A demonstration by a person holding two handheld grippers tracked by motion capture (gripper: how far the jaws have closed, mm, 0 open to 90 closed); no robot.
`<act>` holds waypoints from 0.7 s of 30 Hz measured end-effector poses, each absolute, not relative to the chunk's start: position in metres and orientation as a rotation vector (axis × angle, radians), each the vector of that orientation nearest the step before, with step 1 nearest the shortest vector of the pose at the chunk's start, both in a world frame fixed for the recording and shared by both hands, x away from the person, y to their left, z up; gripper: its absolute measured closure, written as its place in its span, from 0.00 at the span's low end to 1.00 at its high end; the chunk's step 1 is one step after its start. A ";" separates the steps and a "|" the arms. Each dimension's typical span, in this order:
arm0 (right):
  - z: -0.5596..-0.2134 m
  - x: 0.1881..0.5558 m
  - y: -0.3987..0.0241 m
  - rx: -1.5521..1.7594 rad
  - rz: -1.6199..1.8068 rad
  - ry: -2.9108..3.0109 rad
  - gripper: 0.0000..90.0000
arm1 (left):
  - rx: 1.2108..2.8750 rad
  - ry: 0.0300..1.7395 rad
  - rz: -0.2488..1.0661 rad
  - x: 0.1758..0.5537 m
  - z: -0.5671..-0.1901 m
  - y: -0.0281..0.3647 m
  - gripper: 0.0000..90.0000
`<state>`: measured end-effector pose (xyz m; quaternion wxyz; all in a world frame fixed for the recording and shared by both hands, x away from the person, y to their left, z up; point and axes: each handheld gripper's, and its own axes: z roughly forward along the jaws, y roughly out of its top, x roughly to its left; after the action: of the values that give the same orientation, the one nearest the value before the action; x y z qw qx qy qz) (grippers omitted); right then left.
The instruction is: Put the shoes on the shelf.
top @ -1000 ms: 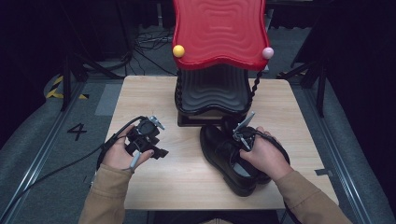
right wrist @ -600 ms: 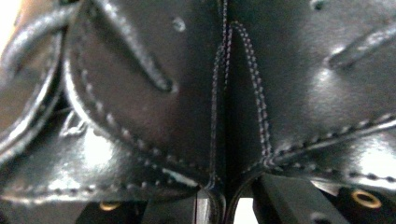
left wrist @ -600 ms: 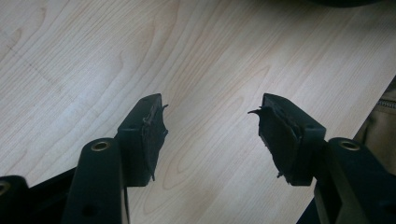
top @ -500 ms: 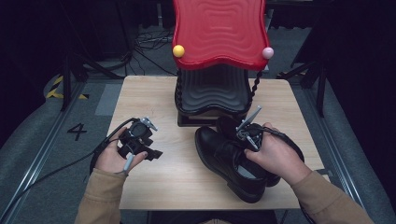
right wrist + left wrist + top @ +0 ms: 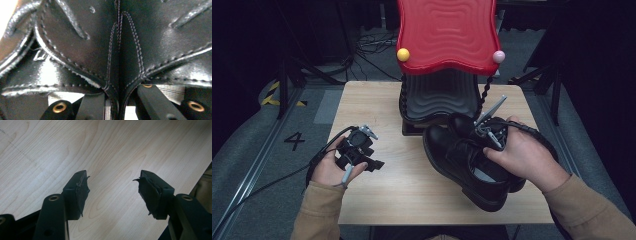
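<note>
Two black leather shoes (image 5: 472, 160), pinched together by the right hand-held gripper (image 5: 484, 131), hang above the desk (image 5: 412, 190). Left hand-held gripper (image 5: 112, 192) gapes wide. Floor marking (image 5: 294, 140) reads "4".

Left gripper (image 5: 362, 152): black two-jaw tool in left hand (image 5: 332, 170), jaws apart, nothing between; right gripper (image 5: 486, 132): jaws nearly together, clamping, gripped by right hand (image 5: 522, 157)

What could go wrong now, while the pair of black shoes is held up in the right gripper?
The right gripper pinches both black shoes together by thin leather edges, so one could slip out. The shoes hang close to the red-topped stand and might bump it. The left gripper is open over the table and gives no support.
</note>
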<state>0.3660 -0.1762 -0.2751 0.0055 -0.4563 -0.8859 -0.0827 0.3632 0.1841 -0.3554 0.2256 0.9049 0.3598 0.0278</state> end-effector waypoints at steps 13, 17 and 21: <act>-0.229 0.365 -0.183 -1.433 -0.323 -2.790 0.91 | 2.486 0.998 0.078 0.364 -0.355 0.186 0.46; -0.213 0.365 -0.184 -1.441 -0.342 -2.798 0.91 | 2.480 1.001 0.079 0.364 -0.355 0.188 0.46; -0.200 0.367 -0.186 -1.432 -0.353 -2.801 0.91 | 2.472 1.017 0.074 0.363 -0.354 0.191 0.46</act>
<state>0.3670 -0.1862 -0.2004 -0.0119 -0.4524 -0.8848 -0.1114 0.3631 0.1906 -0.3541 0.2316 0.8992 0.3701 0.0270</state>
